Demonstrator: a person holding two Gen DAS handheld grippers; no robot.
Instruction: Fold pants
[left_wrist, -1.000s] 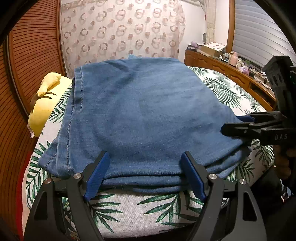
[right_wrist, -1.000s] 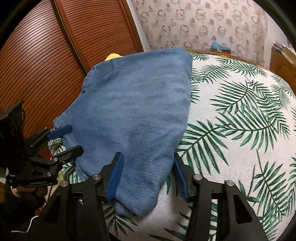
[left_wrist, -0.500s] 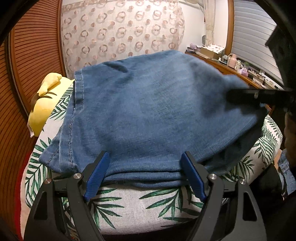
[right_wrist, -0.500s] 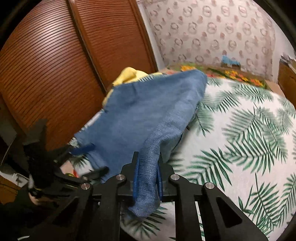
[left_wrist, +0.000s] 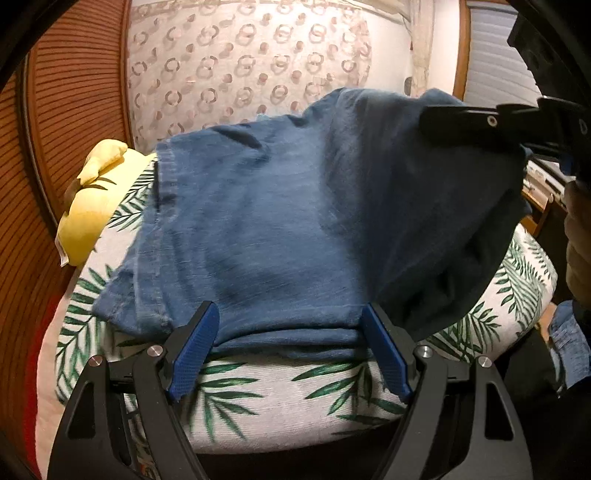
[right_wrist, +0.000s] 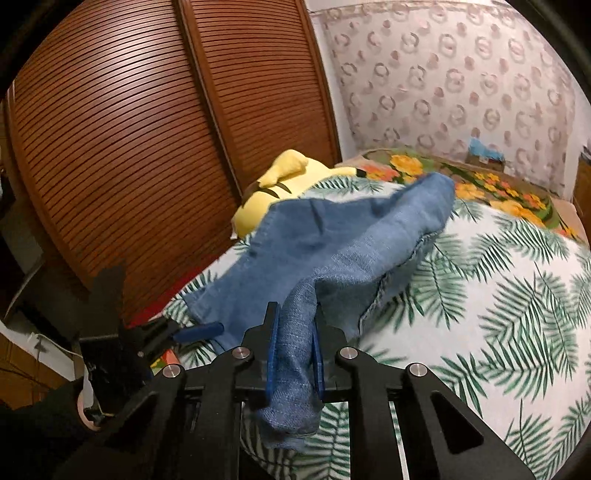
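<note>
Palm-leaf bedding (right_wrist: 517, 302) carries the folded blue pants (left_wrist: 258, 236), whose near right corner is pinched in the closed right gripper (right_wrist: 293, 354) and lifted off the bed, while the left gripper (left_wrist: 288, 347) stands wide open with nothing in it, its blue pads (left_wrist: 194, 347) straddling the near edge. My worry is that a one-corner lift peels the stacked layers apart and undoes the fold, since nothing pins the other side. Just beside the pants lies a yellow plush toy (right_wrist: 273, 192), and a slatted wooden door (right_wrist: 129, 147) stands close behind, crowding any swing that way.

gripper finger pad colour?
Blue pads on black fingers; clearest in the left wrist view.
</note>
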